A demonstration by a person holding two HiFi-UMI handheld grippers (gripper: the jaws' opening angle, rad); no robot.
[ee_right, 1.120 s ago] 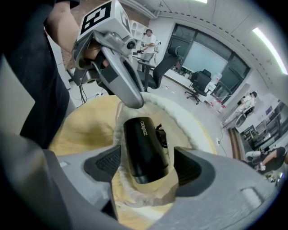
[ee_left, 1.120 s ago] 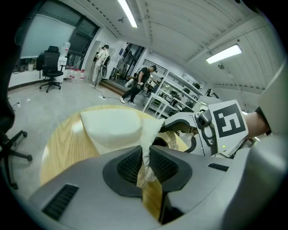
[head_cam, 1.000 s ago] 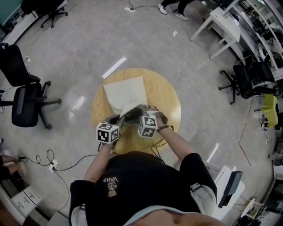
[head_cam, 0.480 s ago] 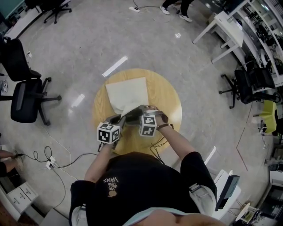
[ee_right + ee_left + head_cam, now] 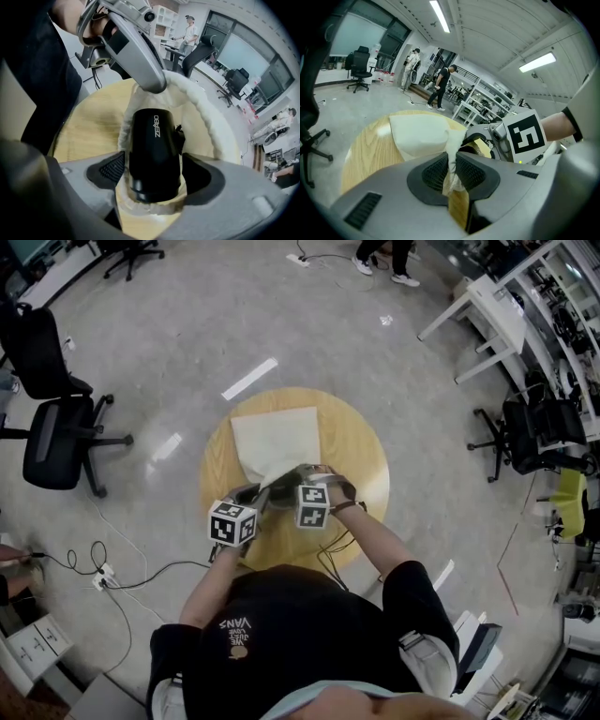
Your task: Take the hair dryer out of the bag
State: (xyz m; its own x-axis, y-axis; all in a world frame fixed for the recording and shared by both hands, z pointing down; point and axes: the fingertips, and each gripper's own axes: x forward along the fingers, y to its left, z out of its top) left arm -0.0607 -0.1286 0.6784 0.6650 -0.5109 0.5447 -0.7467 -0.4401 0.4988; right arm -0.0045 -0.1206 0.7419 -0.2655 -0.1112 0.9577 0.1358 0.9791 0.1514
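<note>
While the left gripper (image 5: 451,174) pinches a fold of the cream cloth bag (image 5: 423,135) between its nearly closed jaws, the right gripper (image 5: 154,176) points steeply down into the bag's open mouth. Its jaws are closed on the black hair dryer (image 5: 154,145) (the barrel fills the gap between the pads). The dryer lies inside the mouth, ringed by the bag's rolled rim. The bag rests on a round wooden table (image 5: 361,451), its flat end pointing away from the person. Both grippers sit close together at the near edge.
</note>
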